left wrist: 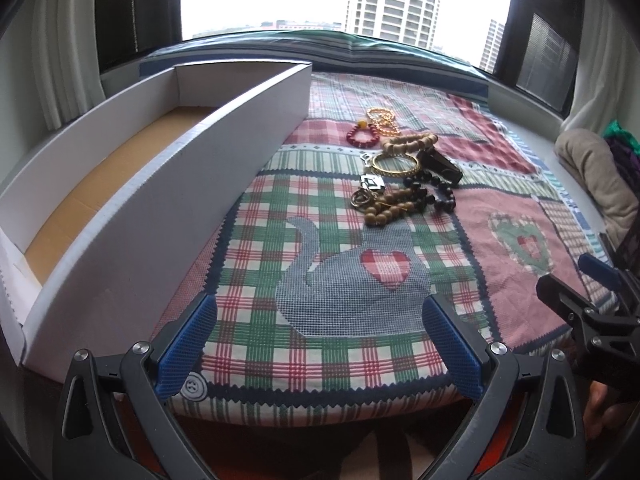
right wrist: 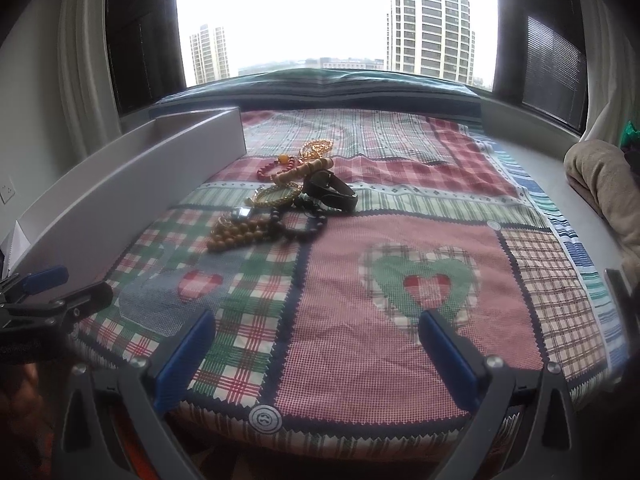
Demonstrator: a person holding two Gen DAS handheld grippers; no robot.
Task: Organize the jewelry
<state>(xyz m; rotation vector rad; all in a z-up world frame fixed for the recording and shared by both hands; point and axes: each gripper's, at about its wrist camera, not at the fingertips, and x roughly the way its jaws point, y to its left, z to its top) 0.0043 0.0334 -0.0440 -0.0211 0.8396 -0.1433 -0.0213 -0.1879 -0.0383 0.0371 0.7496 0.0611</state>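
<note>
Jewelry (left wrist: pixel 400 168) lies heaped on the patchwork quilt (left wrist: pixel 340 280), just right of the white cardboard box (left wrist: pixel 160 216) and well ahead of both grippers. Left gripper (left wrist: pixel 320 344) and right gripper (right wrist: pixel 316 352) hover spread wide, holding nothing.

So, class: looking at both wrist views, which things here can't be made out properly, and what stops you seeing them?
- Box floor: in the right wrist view, hidden behind its near wall; in the left, partly visible.
- Jewelry pile: pieces overlap; the small metal ones are too small to name.
- Right gripper: in the left wrist view, cut off by the edge.
- Bundle at right: cut off in both views.
</note>
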